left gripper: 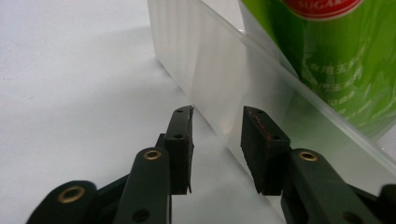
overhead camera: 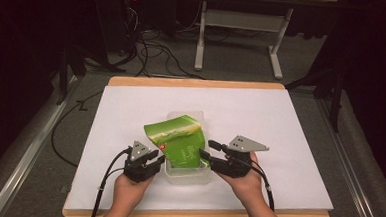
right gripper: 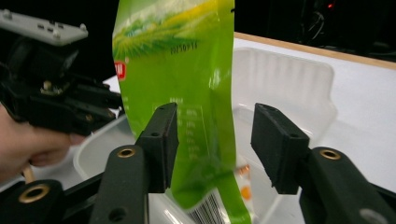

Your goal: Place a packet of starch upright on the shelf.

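A green snack bag (overhead camera: 177, 135) stands tilted in a clear plastic container (overhead camera: 190, 174) near the table's front middle. My left gripper (overhead camera: 160, 160) is open at the container's left wall. In the left gripper view that wall (left gripper: 224, 70) stands just beyond the open gripper (left gripper: 217, 122), with the bag (left gripper: 336, 56) behind it. My right gripper (overhead camera: 208, 149) is at the container's right side, jaws apart. In the right gripper view the bag (right gripper: 182, 70) hangs between the open gripper (right gripper: 215, 114), close to the left finger (right gripper: 161, 140). The container (right gripper: 285, 79) lies behind.
A white sheet (overhead camera: 260, 117) covers the wooden table (overhead camera: 197, 82). On the floor beyond are cables (overhead camera: 154, 51) and a white desk frame (overhead camera: 240, 21). The other hand and its gripper (right gripper: 51, 98) sit at the left of the right gripper view.
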